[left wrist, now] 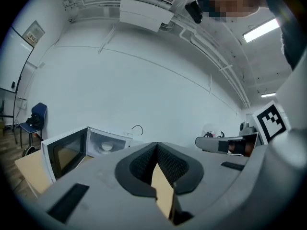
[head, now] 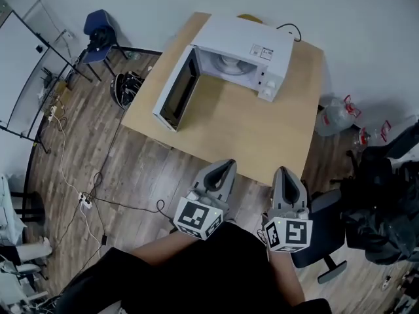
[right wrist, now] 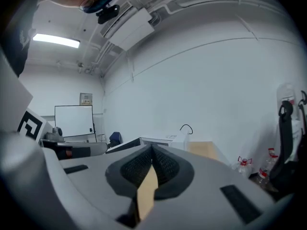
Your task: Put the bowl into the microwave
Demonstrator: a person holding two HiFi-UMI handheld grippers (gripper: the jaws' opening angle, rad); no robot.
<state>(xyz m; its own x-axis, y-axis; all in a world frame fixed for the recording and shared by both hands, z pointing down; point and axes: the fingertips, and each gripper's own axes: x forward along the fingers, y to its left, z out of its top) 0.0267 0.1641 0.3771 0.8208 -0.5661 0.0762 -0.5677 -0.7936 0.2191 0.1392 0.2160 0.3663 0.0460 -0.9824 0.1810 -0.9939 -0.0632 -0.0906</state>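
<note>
Left gripper view showed the left gripper with jaws together, nothing between them. Right gripper likewise closed and empty. Both were near the table edge. Bowl sat inside the microwave, door open.

View along the left gripper: grey body, black ribbed pads, jaws closed tip to tip with nothing between them. Beyond, at left, a white box-shaped microwave stands on a light wooden table, its door swung open and a small white bowl inside.
</note>
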